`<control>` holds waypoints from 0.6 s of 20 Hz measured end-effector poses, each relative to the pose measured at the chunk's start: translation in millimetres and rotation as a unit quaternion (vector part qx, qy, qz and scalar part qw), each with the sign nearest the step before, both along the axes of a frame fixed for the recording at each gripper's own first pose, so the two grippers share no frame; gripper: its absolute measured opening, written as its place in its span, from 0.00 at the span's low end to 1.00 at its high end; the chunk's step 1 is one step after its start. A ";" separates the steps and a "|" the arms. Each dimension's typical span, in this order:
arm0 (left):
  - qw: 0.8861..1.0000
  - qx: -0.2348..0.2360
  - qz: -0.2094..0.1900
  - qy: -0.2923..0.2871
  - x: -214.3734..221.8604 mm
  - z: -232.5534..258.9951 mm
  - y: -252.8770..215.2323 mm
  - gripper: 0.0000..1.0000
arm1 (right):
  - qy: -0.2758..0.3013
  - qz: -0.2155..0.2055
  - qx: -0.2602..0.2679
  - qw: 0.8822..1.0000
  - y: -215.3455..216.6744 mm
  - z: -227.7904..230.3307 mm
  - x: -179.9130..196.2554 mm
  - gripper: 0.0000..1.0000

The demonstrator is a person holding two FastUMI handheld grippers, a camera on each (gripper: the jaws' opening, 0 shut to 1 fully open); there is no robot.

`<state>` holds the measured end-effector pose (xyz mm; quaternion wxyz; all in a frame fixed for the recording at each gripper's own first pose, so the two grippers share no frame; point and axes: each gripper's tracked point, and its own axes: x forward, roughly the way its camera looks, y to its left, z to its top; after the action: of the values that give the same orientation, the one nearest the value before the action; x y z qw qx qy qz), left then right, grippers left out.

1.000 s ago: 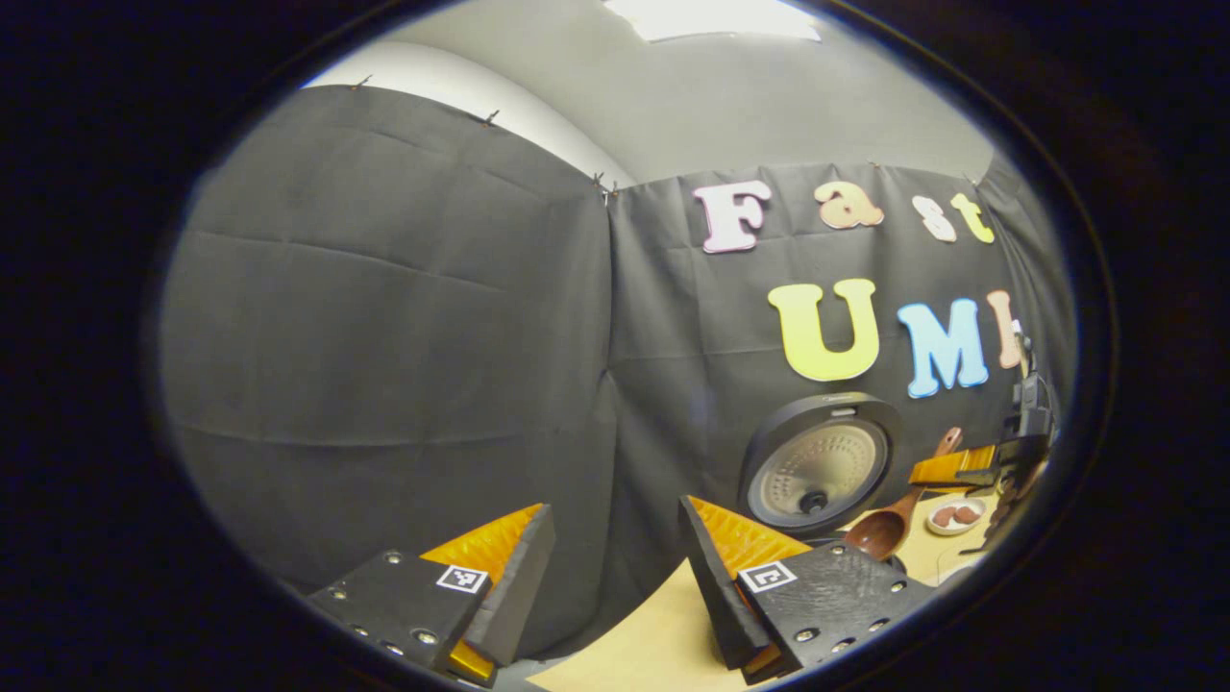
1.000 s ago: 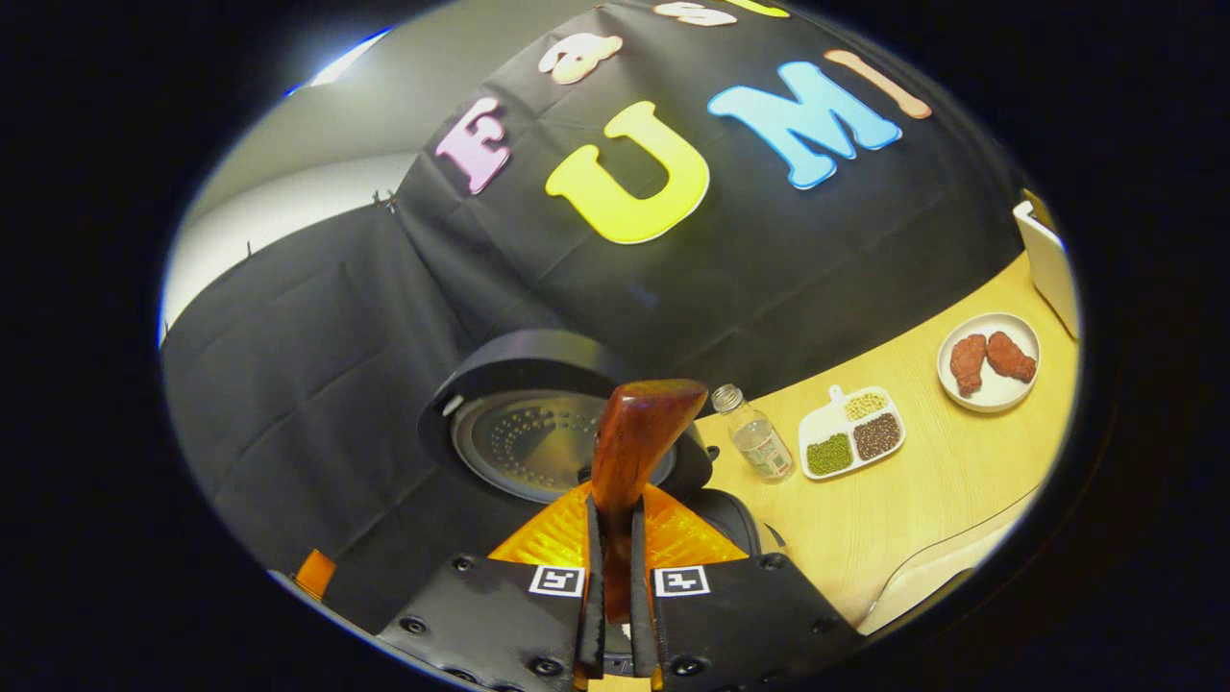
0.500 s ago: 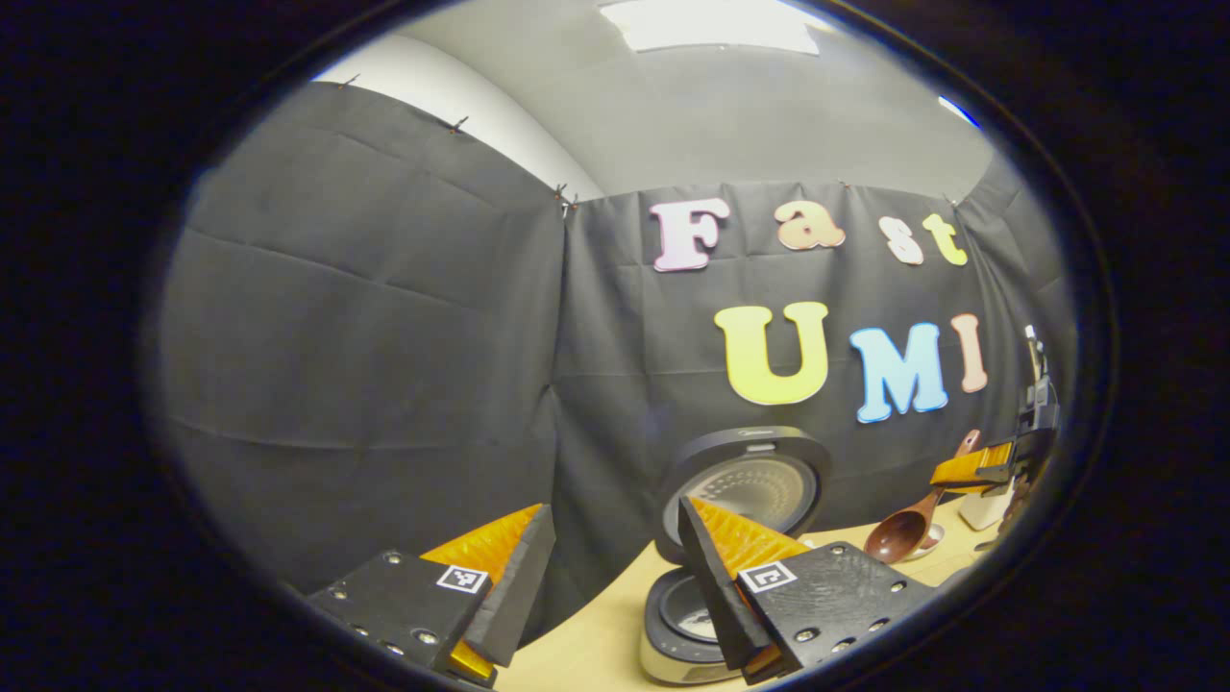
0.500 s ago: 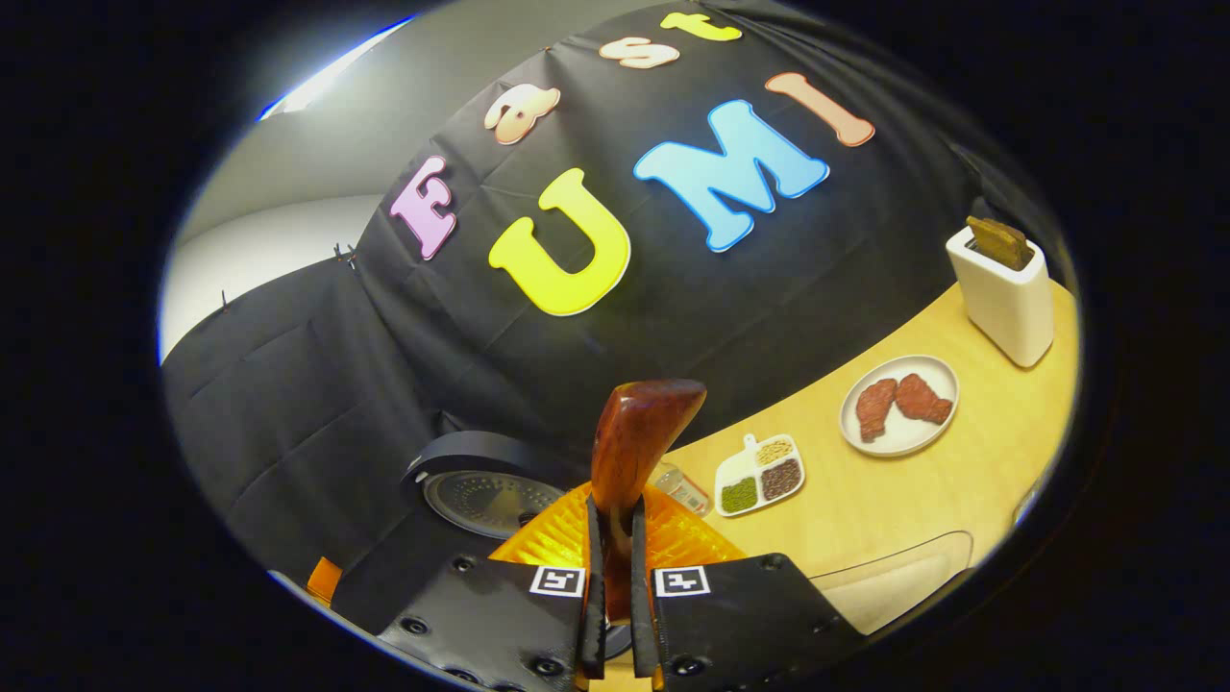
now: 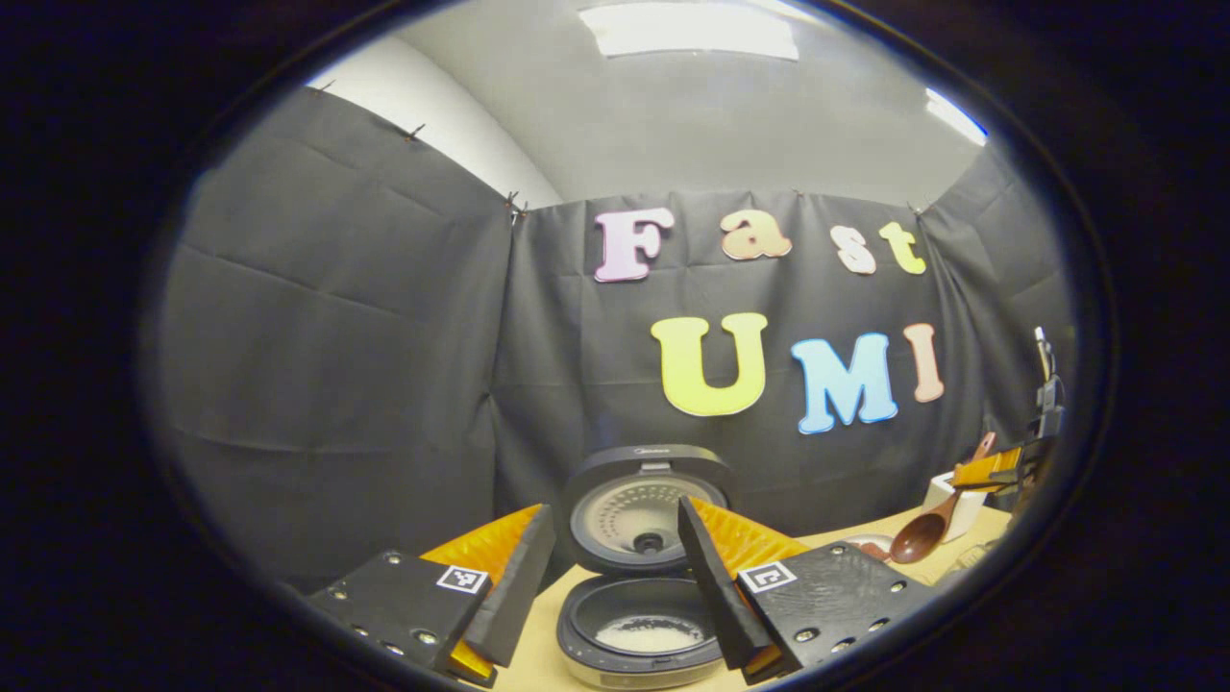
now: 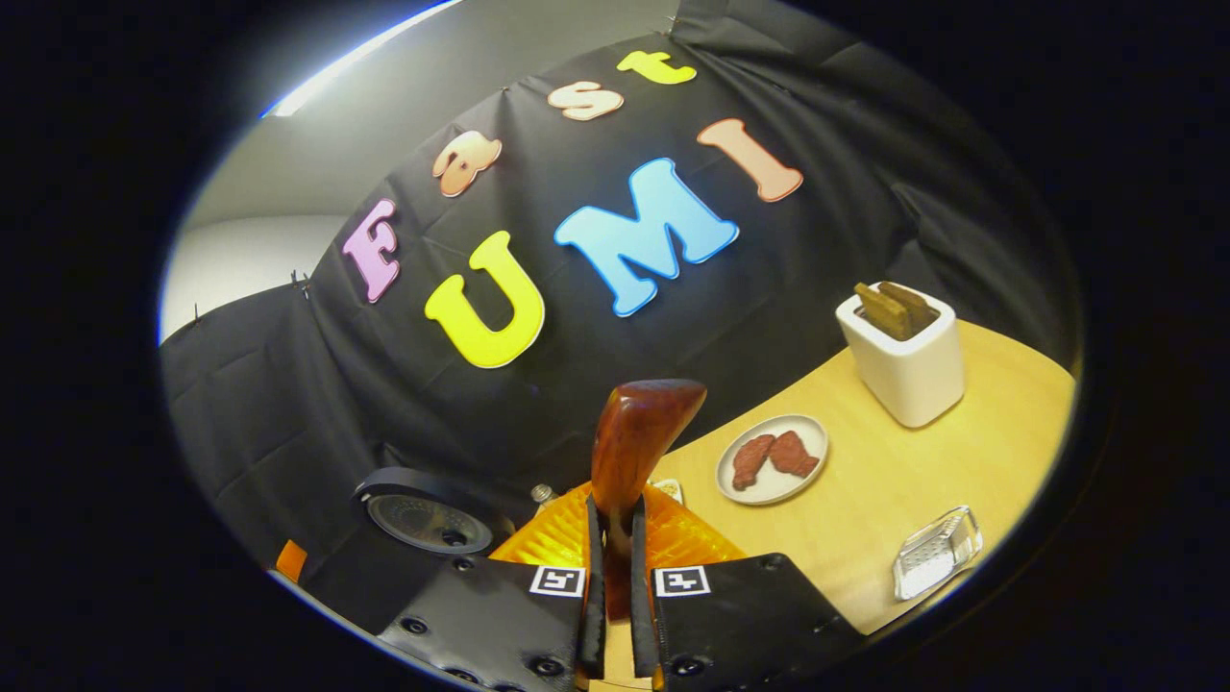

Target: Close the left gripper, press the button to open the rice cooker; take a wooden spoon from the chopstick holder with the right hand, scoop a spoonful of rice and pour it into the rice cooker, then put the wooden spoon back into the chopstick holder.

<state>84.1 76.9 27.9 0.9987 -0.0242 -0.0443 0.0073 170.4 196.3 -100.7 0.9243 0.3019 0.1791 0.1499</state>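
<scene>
My right gripper (image 6: 615,538) clamps the wooden spoon (image 6: 634,452); my left gripper (image 5: 615,567), wide apart, frames the open rice cooker (image 5: 639,615).

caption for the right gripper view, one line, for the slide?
Right hand-held gripper shut on the wooden spoon handle, white chopstick holder ahead on the table.

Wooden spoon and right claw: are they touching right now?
Touching. The right gripper view shows the right claw with both fingers pressed against the spoon handle, no gap either side. The left gripper view shows that grip from farther off.
</scene>
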 end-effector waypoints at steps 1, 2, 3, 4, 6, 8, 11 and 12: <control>1.000 -0.004 -0.004 -0.001 -0.8 3.0 -6.7 0.79 | 0.002 -0.010 -0.002 1.000 -14.7 -2.4 -1.7 0.12; 1.000 -0.005 -0.006 -0.003 -0.6 5.5 -12.9 0.79 | 0.005 -0.019 -0.005 1.000 -29.3 -5.6 -2.9 0.12; 1.000 -0.006 -0.009 -0.004 -0.3 7.9 -18.9 0.79 | 0.007 -0.028 -0.008 1.000 -44.6 -9.0 -4.6 0.12; 1.000 -0.005 -0.010 -0.005 -0.4 9.4 -24.1 0.80 | 0.009 -0.036 -0.015 0.999 -58.3 -13.4 -6.0 0.13; 1.000 -0.002 -0.013 -0.006 -2.0 11.8 -35.2 0.79 | 0.011 -0.052 -0.037 0.998 -82.9 -24.1 -7.8 0.12; 1.000 0.001 -0.016 -0.004 -5.3 12.0 -43.5 0.78 | 0.014 -0.064 -0.059 0.996 -104.1 -33.5 -8.9 0.13; 1.000 0.009 -0.016 -0.003 -12.5 13.4 -48.4 0.78 | 0.022 -0.074 -0.089 0.993 -131.1 -49.6 -16.2 0.12; 1.000 0.010 -0.016 -0.003 -14.3 14.1 -49.2 0.78 | 0.025 -0.077 -0.101 0.992 -137.5 -54.9 -18.6 0.12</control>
<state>69.9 27.8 42.0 0.9987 -0.0144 -0.0471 -0.0088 151.8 58.8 -155.7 0.9539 0.2240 0.1929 0.0516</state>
